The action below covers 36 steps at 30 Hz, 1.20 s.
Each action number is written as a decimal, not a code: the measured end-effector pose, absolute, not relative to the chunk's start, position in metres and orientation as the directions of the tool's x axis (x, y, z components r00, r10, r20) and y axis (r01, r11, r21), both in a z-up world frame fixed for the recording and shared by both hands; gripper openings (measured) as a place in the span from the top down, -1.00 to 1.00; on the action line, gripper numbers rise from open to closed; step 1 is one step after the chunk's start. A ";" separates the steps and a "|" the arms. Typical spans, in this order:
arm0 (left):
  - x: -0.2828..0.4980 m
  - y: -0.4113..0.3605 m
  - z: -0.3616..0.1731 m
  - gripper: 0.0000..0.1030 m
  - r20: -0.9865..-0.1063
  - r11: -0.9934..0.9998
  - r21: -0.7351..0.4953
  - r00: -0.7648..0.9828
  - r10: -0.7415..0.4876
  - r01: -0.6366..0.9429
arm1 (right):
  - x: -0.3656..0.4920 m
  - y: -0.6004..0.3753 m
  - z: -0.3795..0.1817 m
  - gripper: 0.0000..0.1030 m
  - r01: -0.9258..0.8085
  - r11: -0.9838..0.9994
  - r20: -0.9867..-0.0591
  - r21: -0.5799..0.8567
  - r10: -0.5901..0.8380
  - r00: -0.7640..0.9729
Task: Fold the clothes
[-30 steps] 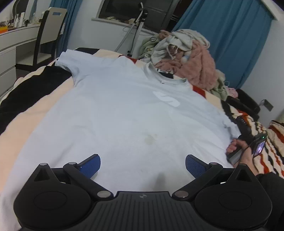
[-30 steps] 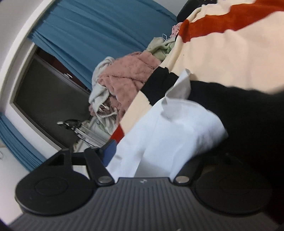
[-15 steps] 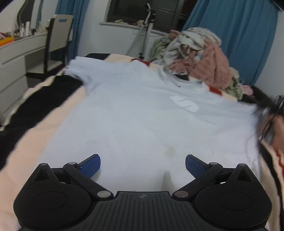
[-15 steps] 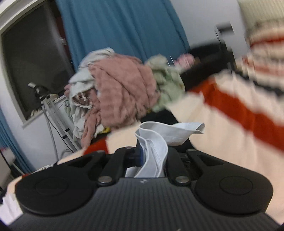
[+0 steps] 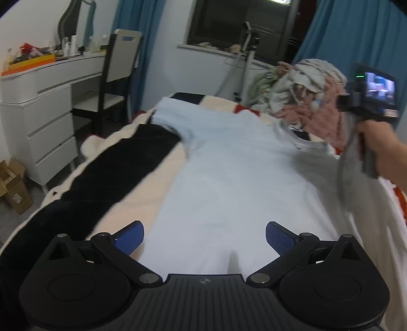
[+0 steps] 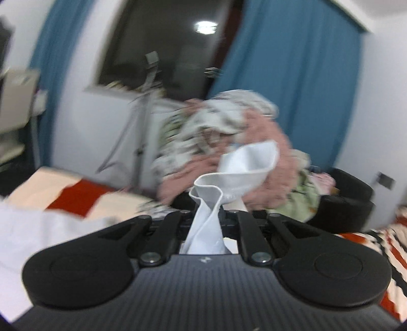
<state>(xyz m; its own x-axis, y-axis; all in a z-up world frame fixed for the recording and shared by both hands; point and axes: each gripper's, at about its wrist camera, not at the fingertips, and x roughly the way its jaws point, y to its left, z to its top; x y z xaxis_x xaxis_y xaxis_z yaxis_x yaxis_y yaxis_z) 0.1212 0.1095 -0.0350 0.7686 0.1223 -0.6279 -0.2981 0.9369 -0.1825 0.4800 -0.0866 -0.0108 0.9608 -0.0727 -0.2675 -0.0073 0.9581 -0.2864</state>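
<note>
- The pale blue T-shirt (image 5: 229, 178) lies spread on the bed (image 5: 106, 183), collar toward the far end, its left sleeve reaching to the bed's far left corner over a black stripe of the blanket (image 5: 127, 157).
- The left tongs (image 5: 202, 236) hover low over the shirt's near hem with their blue-padded fingers (image 5: 128, 235) wide apart and nothing between them.
- The right tongs (image 6: 207, 219) are pressed together on a bunched fold of the shirt's fabric (image 6: 206, 229), which rises between the fingers and flares out in a loose flap above them.
- In the left wrist view the right tongs' handle and small lit screen (image 5: 379, 91) show at the bed's right edge, held in a hand (image 5: 381, 150); the shirt's right side (image 5: 348, 173) is lifted off the blanket there and hangs in a grey drape.
- A heap of unfolded clothes (image 5: 305, 91), pink, white and pale green, sits at the bed's far right corner just beyond the collar, close to the raised edge.
- A tripod (image 5: 246, 58) stands behind the far end of the bed, before a dark window (image 5: 239, 23) flanked by blue curtains (image 5: 361, 35).
- Left of the bed stand a white dresser (image 5: 40, 117) with clutter on top, a chair (image 5: 114, 84) pushed up to it, and a cardboard box (image 5: 12, 188) on the floor.
- The right wrist view is blurred; a dark rounded seat (image 6: 346, 201) seems to sit beyond the bed's right edge, though its kind is hard to tell.
</note>
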 end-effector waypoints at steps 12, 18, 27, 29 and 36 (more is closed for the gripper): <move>0.158 0.119 -0.067 -0.99 -0.665 0.936 -0.179 0.738 0.111 -0.303 | 0.478 -0.024 -0.064 -0.75 -0.262 0.957 -0.389 -0.123 0.196 0.900; 0.152 0.108 -0.061 -0.99 -0.632 0.950 -0.159 0.767 0.112 -0.270 | 0.401 -0.066 -0.010 -0.75 -0.274 0.961 -0.334 0.024 0.266 0.904; 0.119 0.081 -0.034 -0.99 -0.565 0.973 -0.141 0.822 0.072 -0.183 | 0.201 -0.146 0.031 -0.75 -0.266 0.961 -0.273 0.075 0.276 0.922; 0.106 0.071 -0.028 -0.99 -0.547 0.980 -0.128 0.835 0.060 -0.154 | 0.157 -0.161 0.028 -0.75 -0.257 0.962 -0.265 0.091 0.272 0.925; 0.054 0.028 -0.016 -0.99 -0.508 0.992 -0.110 0.861 -0.007 -0.057 | 0.045 -0.191 -0.009 -0.75 -0.201 0.974 -0.263 0.101 0.221 0.939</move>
